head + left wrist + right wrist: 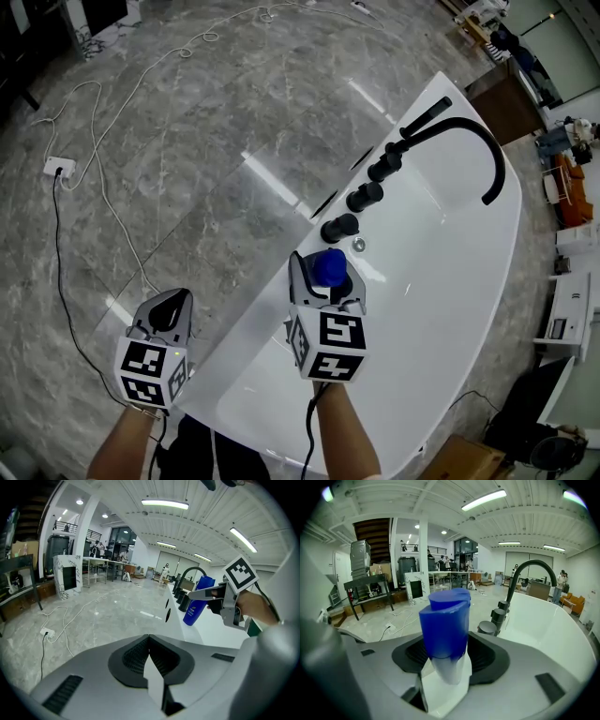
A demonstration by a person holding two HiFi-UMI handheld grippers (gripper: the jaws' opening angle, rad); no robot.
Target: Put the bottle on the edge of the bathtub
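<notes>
A blue bottle with a blue cap stands on the near rim of the white bathtub, leaning slightly. My right gripper is around it at cap height. In the right gripper view the bottle sits between the spread jaws with a gap on each side, so the right gripper is open. From the left gripper view the bottle rests with its base on the rim. My left gripper hangs off the tub's left side over the floor, and its jaws are shut on nothing.
Three black knobs and a black arched faucet stand on the rim just beyond the bottle. A cable and a power socket lie on the grey marble floor at left. Furniture stands past the tub at right.
</notes>
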